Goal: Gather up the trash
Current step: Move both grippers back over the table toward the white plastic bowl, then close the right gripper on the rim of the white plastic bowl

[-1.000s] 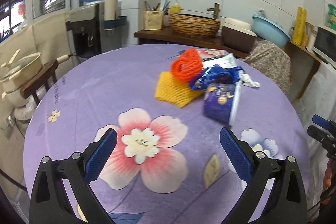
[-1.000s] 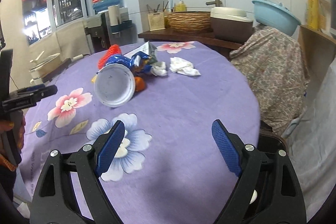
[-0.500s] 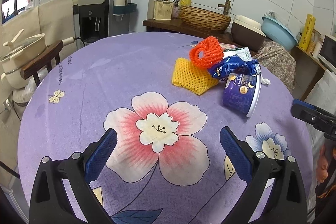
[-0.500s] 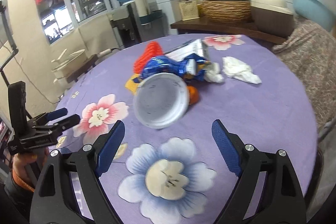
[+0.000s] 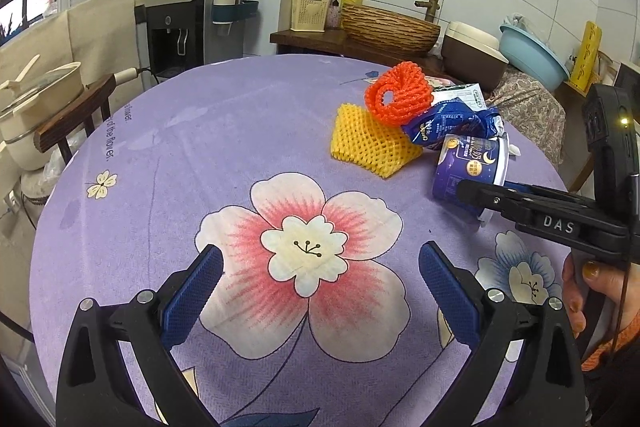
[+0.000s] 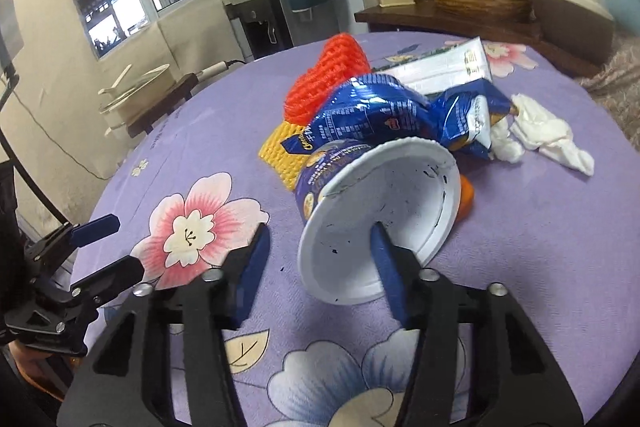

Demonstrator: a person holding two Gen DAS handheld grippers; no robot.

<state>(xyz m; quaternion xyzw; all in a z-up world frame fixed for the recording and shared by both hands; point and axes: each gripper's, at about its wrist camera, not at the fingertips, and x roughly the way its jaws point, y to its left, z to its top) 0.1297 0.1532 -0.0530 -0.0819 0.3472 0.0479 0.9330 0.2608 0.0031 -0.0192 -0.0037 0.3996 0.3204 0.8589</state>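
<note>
Right claw (image 6: 320, 247): jaws have just been closing and now straddle the near rim of the tipped cup (image 6: 376, 211). One finger sits inside the white mouth, the other outside to its left. That outer finger stands clear of the wall, so no clamp is made. Behind the cup lie the blue wrapper (image 6: 384, 111), orange net (image 6: 328, 79), yellow net (image 6: 284, 151) and white tissue (image 6: 548, 135). Left claw (image 5: 320, 291): jaws apart, empty, over the pink flower on the bench (image 5: 192, 147), trash ahead and to its right.
</note>
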